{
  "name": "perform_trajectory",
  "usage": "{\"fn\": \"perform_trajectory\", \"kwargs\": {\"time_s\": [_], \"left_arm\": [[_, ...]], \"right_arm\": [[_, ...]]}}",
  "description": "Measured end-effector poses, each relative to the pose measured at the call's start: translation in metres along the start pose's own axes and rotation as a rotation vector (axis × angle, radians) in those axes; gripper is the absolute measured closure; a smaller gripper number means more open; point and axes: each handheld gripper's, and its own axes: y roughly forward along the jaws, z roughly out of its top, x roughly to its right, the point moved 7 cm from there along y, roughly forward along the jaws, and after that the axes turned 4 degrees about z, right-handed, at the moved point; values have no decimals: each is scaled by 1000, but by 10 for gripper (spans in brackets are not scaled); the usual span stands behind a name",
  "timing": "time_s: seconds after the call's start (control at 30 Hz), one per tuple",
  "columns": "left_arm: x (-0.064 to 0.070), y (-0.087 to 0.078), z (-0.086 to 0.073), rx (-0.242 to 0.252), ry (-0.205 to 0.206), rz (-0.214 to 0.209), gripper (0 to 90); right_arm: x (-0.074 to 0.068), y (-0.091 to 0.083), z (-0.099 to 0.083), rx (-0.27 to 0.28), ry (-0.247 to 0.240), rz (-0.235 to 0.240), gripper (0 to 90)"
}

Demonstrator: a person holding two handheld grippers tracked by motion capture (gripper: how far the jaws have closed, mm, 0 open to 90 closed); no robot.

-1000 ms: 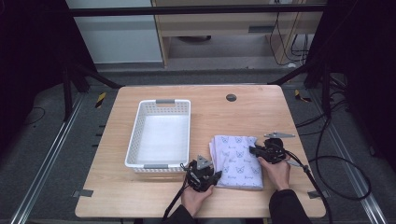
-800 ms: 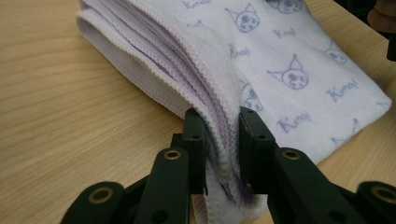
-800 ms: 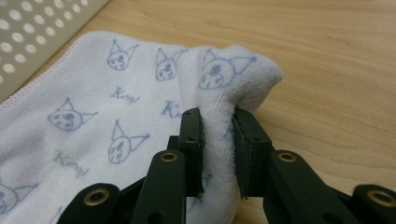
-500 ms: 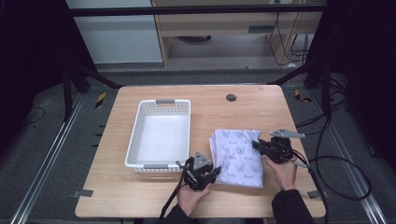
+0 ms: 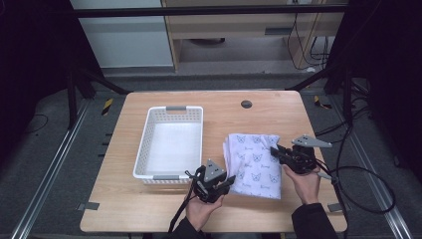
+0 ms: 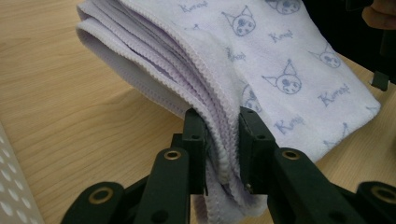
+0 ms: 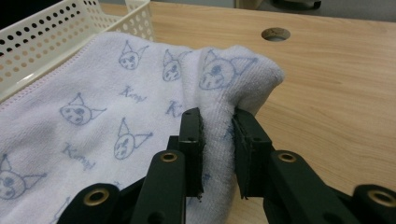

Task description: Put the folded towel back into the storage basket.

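Now folded towel spans both grippers, left gripper and right gripper.

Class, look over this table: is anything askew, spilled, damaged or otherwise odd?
Nothing spilled or damaged. The folded towel is bunched where the right gripper pinches it, and the left gripper clamps its stacked edges. The white basket sits square.
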Motion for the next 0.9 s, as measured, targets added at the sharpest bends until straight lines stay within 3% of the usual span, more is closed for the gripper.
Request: {"fn": "perform_trajectory", "kwargs": {"time_s": [0.47,0.9], "left_arm": [[-5,-18,17,31,16,-7,739],[-25,-46,39,76,28,24,739]], "right_arm": [[-12,-13,22,58,-27,6,752],[-36,-13,56,125,-60,22,753]]}}
